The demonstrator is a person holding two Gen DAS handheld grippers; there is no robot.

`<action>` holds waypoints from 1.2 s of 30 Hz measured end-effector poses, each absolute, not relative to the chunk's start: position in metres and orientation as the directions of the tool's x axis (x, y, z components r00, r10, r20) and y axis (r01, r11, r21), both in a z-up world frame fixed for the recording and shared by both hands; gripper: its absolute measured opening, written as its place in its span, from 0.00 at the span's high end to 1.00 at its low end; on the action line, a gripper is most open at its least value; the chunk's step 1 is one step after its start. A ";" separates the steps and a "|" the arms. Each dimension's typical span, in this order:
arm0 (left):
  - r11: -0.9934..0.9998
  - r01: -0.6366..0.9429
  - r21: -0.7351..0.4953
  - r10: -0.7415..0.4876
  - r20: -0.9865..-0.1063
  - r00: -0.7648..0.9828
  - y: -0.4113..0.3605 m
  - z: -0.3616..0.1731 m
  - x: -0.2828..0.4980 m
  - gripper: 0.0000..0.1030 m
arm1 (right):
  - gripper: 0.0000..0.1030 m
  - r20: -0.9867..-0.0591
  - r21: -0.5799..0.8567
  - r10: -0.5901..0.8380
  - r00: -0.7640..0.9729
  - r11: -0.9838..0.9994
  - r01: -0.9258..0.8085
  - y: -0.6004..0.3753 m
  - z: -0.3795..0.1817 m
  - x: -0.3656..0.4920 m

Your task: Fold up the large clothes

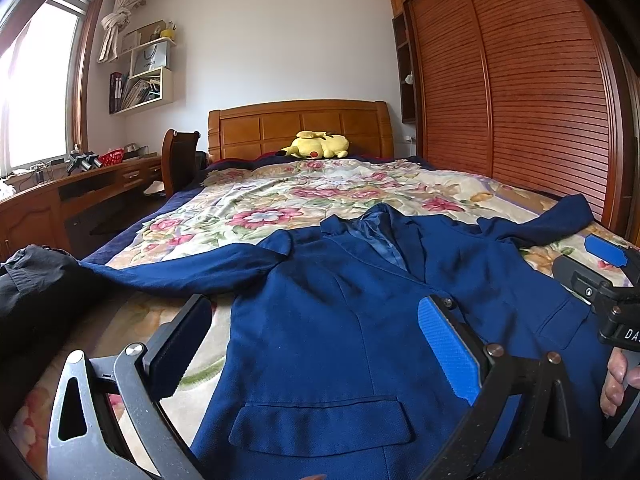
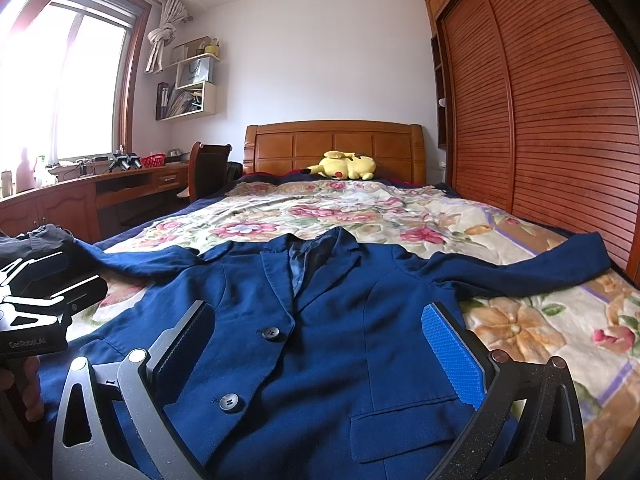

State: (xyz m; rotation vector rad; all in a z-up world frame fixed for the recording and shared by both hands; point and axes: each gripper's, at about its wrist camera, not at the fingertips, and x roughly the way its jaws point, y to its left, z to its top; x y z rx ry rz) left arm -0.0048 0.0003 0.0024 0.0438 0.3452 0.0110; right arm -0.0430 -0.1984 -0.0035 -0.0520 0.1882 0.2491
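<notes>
A navy blue blazer (image 1: 340, 320) lies flat, front up, on the floral bedspread (image 1: 280, 200), both sleeves spread out to the sides. It also shows in the right wrist view (image 2: 328, 340), with two dark buttons down the front. My left gripper (image 1: 316, 344) is open and empty, hovering over the blazer's left half above a flap pocket. My right gripper (image 2: 320, 352) is open and empty over the blazer's right half. The right gripper's body (image 1: 600, 280) shows at the right edge of the left wrist view; the left gripper's body (image 2: 36, 312) shows at the left edge of the right wrist view.
A dark garment (image 1: 36, 288) lies at the bed's left edge. A yellow plush toy (image 1: 316, 146) rests by the wooden headboard (image 1: 300, 124). A louvred wardrobe (image 1: 520, 100) runs along the right. A desk (image 1: 80, 188) and chair (image 1: 180, 160) stand at the left.
</notes>
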 end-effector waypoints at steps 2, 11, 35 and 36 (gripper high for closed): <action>0.999 -0.003 0.045 0.018 -0.338 0.941 0.000 0.003 -0.005 0.00 | 0.00 -0.191 -0.028 0.240 0.952 0.968 -0.250 -0.198 -0.004 -0.043; 0.999 -0.003 0.044 0.018 -0.331 0.943 -0.002 0.005 -0.003 0.00 | 0.00 -0.191 -0.025 0.241 0.952 0.968 -0.250 -0.199 -0.004 -0.043; 0.999 -0.001 0.042 0.015 -0.328 0.944 -0.001 0.005 -0.005 0.00 | 0.00 -0.188 -0.018 0.239 0.953 0.969 -0.246 -0.201 -0.004 -0.044; 0.999 -0.002 0.041 0.015 -0.327 0.945 0.000 0.004 -0.005 0.00 | 0.00 -0.187 -0.018 0.239 0.953 0.969 -0.246 -0.201 -0.004 -0.044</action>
